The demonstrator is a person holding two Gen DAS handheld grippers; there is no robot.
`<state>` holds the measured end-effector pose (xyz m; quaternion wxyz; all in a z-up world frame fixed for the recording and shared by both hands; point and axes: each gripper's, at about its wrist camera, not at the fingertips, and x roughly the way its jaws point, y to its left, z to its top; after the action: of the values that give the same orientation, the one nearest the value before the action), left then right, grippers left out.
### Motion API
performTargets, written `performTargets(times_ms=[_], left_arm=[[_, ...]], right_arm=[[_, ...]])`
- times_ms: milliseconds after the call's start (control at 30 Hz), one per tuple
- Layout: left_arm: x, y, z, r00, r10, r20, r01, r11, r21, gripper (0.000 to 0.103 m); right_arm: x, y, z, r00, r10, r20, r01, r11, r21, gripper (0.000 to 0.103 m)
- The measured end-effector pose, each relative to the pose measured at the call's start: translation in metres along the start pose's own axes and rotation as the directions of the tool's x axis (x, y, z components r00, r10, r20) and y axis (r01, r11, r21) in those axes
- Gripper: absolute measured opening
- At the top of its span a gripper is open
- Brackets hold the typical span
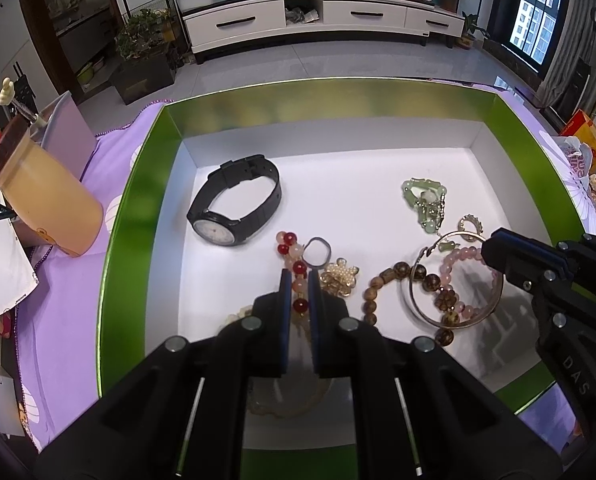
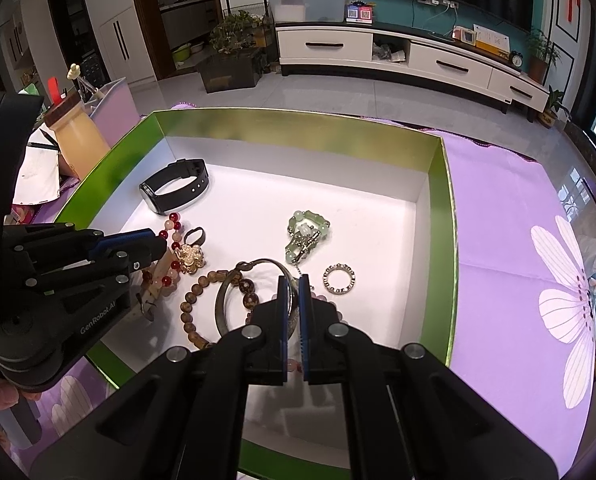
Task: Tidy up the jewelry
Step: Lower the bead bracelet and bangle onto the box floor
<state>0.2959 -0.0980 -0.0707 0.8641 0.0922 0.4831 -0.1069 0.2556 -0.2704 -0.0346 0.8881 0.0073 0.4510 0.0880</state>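
green box [image 1: 138, 216], watch [image 1: 234, 200], bracelets inside

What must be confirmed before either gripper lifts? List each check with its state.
1. Left gripper grip: ok, jaws shut with the red-and-pink bead bracelet between them.
2. Right gripper grip: ok, jaws shut on the rim of the silver bangle.
3. Bangle free to lift alone: not ok, the brown bead bracelet and the pink bead bracelet both pass through it.
4. Red-and-pink bracelet free of the gold pearl brooch: cannot tell, they lie close together.
5. Bare floor in the green tray for setting pieces down: ok, free space right of the black watch.
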Motion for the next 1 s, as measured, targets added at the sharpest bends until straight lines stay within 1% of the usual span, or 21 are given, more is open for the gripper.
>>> performTargets(times_ms=[400,1000], left_arm=[[-0.0024,-0.0039,-0.0003,1.000,0.002,0.002,-0.002,1.000,0.012,0.008],[-0.0018,-0.0016,-0.0004,1.000,0.002,0.000,-0.002,1.000,0.005,0.008]], right_arm=[[-0.0004,0.0043,-0.0022,1.000,0.008,-0.003,-0.008,1.000,0.001,0.004],[-0.0073,-0.0031,0.0005,1.000,0.004,0.003,-0.004,1.000,0.023,0.005]])
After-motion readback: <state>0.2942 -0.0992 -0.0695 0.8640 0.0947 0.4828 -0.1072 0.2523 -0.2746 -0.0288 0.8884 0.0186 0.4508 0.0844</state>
